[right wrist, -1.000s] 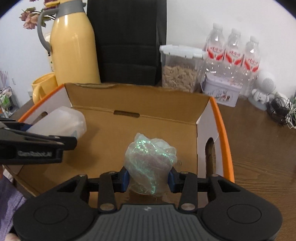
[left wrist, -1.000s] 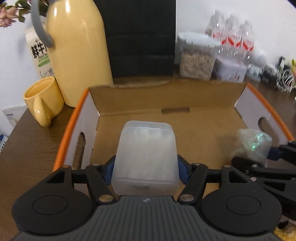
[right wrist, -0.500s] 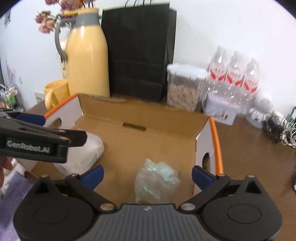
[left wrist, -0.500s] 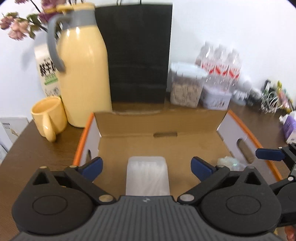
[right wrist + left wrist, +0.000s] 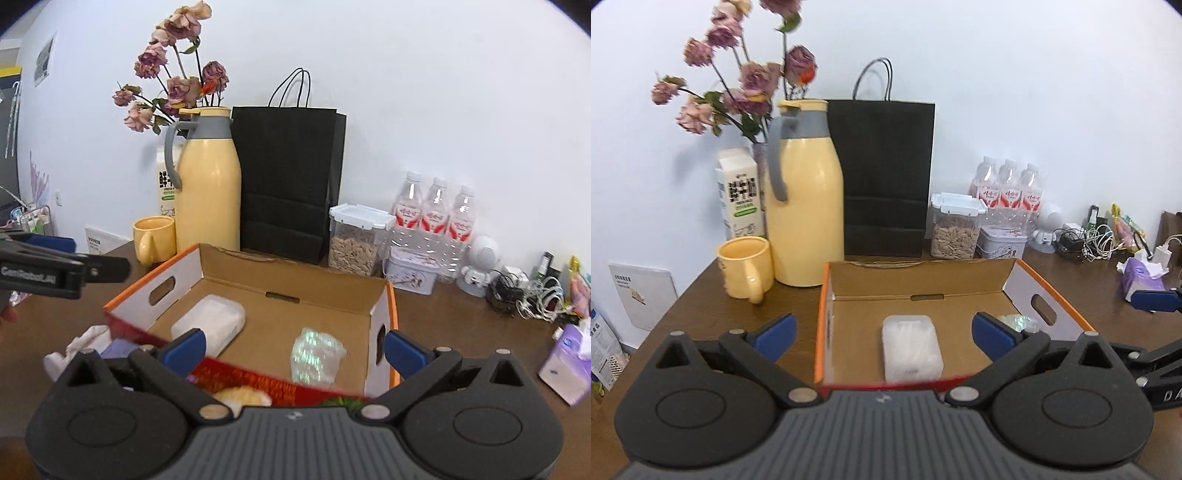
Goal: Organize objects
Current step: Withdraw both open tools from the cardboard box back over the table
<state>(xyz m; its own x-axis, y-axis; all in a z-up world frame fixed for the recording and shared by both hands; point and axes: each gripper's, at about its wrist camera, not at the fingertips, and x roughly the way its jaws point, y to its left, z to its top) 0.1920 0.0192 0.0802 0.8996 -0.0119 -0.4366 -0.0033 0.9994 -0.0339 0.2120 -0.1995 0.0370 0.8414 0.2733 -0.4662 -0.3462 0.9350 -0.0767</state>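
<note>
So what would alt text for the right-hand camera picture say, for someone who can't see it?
An open cardboard box on a brown table holds a frosted plastic case and a crumpled shiny wrapper. The right gripper hangs above its near edge, blue-tipped fingers spread wide and empty. Behind stand a yellow jug, mug and black bag.

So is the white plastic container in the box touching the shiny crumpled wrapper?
Apart. The right wrist view shows bare cardboard floor between the white plastic container and the shiny crumpled wrapper inside the box.

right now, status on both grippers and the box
Left hand-held gripper open, empty. Right hand-held gripper open, empty. Plastic case and crinkled wrap lie apart in cardboard box. Nothing in the way.
</note>
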